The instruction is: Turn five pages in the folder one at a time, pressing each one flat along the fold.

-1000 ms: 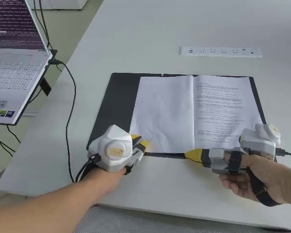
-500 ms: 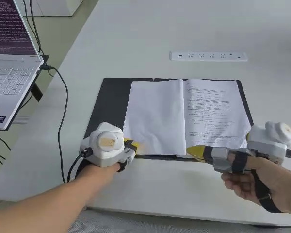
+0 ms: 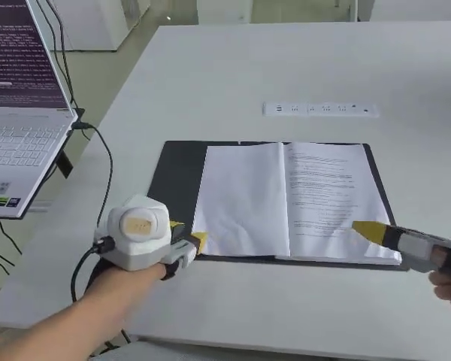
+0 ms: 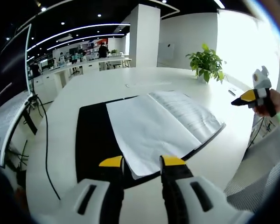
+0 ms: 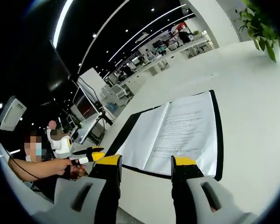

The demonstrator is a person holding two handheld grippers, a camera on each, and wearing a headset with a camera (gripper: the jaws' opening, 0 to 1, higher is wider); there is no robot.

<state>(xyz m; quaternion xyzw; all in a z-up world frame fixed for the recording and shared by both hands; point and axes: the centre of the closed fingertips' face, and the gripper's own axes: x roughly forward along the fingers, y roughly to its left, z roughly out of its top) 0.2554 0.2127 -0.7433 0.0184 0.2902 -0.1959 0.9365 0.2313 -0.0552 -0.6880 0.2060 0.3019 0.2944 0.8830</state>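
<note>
Left claw: white rounded housing, yellow tips, black cable. Right claw: grey body, yellow tip.

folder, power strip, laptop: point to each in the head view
folder (image 3: 177, 179): head view, bare black left cover
power strip (image 3: 319, 110): head view, middle of its body
laptop (image 3: 16, 143): head view, keyboard

The folder is black; its left page is plain white, its right page white with fine grey lines of print. The left gripper and right gripper are white-grey with yellow tips. The table is pale grey.
</note>
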